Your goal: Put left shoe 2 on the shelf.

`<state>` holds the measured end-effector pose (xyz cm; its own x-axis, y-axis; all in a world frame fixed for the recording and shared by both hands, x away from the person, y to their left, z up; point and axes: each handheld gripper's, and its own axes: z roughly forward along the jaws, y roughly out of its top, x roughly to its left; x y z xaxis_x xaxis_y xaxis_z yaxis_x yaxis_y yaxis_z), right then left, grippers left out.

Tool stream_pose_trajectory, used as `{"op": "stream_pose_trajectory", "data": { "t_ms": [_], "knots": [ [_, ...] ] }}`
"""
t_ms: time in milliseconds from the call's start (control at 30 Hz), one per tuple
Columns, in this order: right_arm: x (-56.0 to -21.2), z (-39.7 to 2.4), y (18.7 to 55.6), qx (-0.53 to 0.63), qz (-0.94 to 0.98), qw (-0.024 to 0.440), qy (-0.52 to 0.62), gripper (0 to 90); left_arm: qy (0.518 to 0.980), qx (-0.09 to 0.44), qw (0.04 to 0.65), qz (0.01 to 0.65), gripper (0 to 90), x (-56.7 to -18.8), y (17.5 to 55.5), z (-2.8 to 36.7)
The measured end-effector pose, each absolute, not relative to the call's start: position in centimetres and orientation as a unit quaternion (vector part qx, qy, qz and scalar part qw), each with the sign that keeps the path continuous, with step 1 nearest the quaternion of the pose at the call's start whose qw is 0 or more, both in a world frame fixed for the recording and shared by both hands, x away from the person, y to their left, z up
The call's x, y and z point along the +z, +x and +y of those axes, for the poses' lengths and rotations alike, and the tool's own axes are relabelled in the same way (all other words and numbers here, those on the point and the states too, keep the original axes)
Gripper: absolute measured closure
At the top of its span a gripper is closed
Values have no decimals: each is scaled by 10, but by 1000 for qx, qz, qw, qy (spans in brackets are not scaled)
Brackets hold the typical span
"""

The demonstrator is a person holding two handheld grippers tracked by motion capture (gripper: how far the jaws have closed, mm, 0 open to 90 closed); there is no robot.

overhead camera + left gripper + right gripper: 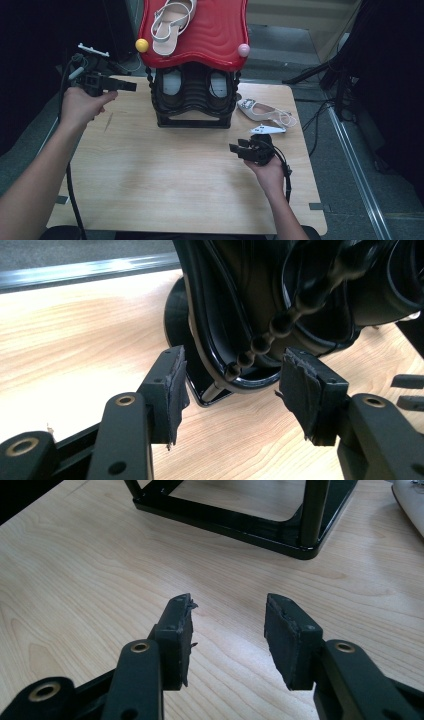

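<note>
A black shoe rack (195, 120) stands at the back of the wooden table (165, 180), with a red wavy top shelf (215, 35). A white sandal (170, 25) lies on that shelf. A second white shoe (262, 112) lies on the table right of the rack. My left gripper (131, 86) is held level at the rack's left side, open and empty. In the left gripper view its jaws (232, 375) frame the rack's lower corner (225, 300) and a beaded post. My right gripper (234, 148) hovers low over the table in front of the rack, open, with bare wood between its jaws (227, 610).
A yellow ball (142, 45) and a pink ball (243, 49) cap the red shelf's front corners. Pale insoles show on the rack's lower shelf. The rack's base frame (240, 522) lies ahead of the right gripper. Cables and a metal rail (350, 145) run along the floor at right.
</note>
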<state>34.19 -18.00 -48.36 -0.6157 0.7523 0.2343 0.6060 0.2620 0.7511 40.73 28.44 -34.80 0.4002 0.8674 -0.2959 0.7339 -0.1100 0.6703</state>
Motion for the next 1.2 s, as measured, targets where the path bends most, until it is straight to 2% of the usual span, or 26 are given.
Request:
{"op": "stream_pose_trajectory", "data": {
  "t_ms": [467,700,1000,1200],
  "knots": [
    [-483,-190,347,427,785,78,442,678,758,71,366,535,438,-405,391,262],
    [-481,-191,348,428,782,79,446,800,763,63,364,530,436,-426,379,258],
    [-482,-197,354,414,784,85,455,895,762,55,366,532,437,-446,363,258],
    [-481,-205,359,411,780,95,462,900,756,42,374,535,437,-457,354,256]
  ]
}}
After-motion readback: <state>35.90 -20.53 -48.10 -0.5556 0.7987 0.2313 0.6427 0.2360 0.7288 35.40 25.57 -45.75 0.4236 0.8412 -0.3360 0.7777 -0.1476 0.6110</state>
